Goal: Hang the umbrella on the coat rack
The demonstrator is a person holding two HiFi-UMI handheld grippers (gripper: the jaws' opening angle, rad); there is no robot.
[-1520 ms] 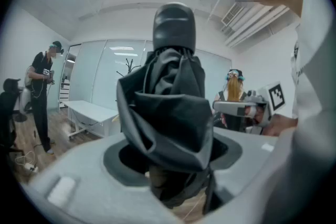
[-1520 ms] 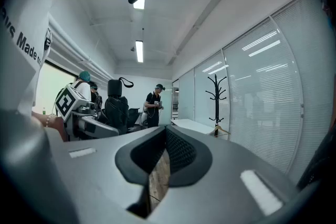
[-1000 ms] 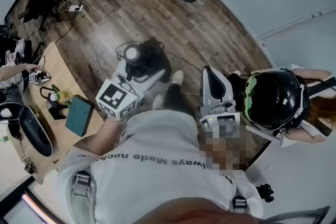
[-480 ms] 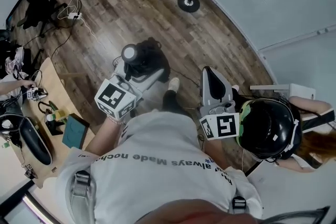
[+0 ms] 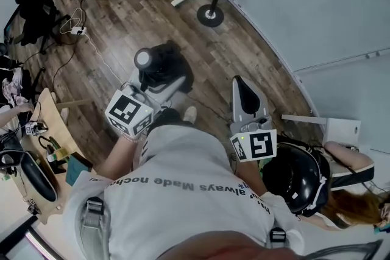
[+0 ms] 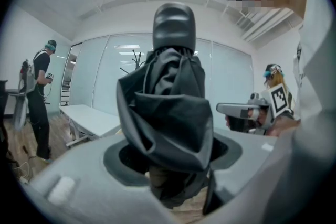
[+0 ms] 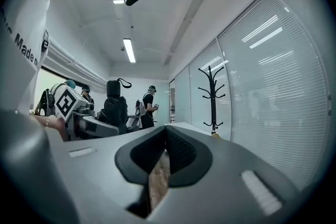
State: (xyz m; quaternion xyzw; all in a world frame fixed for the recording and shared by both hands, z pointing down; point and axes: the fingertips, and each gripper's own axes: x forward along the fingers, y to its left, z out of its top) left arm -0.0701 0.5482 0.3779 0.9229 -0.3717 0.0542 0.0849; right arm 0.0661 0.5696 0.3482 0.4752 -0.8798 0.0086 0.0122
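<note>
The folded black fabric umbrella (image 6: 169,107) is clamped upright in the left gripper (image 6: 173,156), the right gripper (image 7: 164,157) beside it is closed on nothing, and the tall black pronged coat rack (image 7: 211,96) well ahead is not yet reached, so the hanging is judged left to do.

The head view looks steeply down over the wearer's shoulders onto the left gripper (image 5: 159,79) and right gripper (image 5: 242,87). Each gripper view faces level along its own jaws, with the umbrella (image 6: 168,113) close up in the left one. The coat rack (image 5: 210,14) is shared: upper centre from above, right of centre in the right gripper view.
</note>
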